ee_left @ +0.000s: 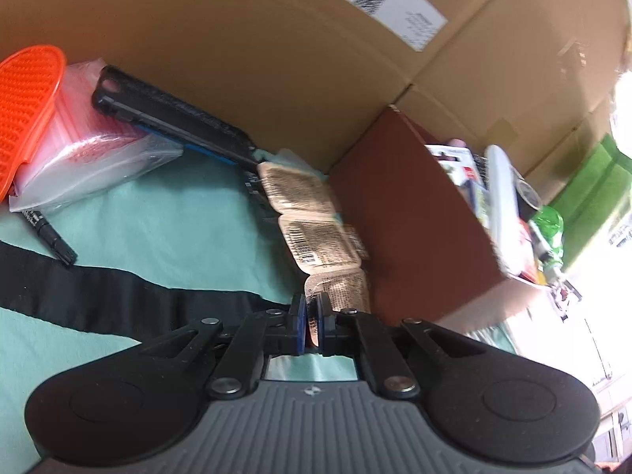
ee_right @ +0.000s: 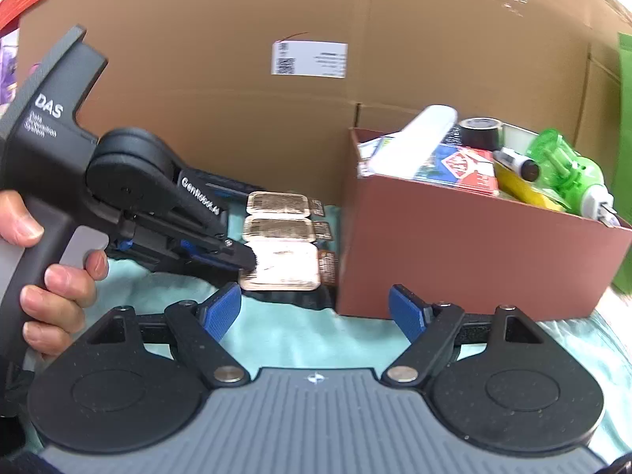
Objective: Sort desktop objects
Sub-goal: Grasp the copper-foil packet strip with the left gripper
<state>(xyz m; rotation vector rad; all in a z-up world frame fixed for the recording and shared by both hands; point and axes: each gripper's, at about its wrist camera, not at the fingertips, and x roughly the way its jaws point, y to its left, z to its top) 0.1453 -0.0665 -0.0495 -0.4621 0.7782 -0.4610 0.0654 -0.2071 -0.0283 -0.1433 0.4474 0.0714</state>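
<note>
Left gripper (ee_left: 312,322) pinched on the near end of a strip of three foil packets (ee_left: 312,213); strip's long axis running straight ahead from the fingertips, far end toward the big cardboard box (ee_left: 245,51); brown box (ee_left: 410,229) wall close on the right, bare green cloth (ee_left: 166,229) opening to the left; right gripper (ee_right: 316,310) spread wide, holding nothing, strip just ahead-left, brown box edge ahead-right.

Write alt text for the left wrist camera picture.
The left gripper is shut on the near end of a strip of foil packets lying beside a brown box of sorted items, on a teal cloth.
</note>
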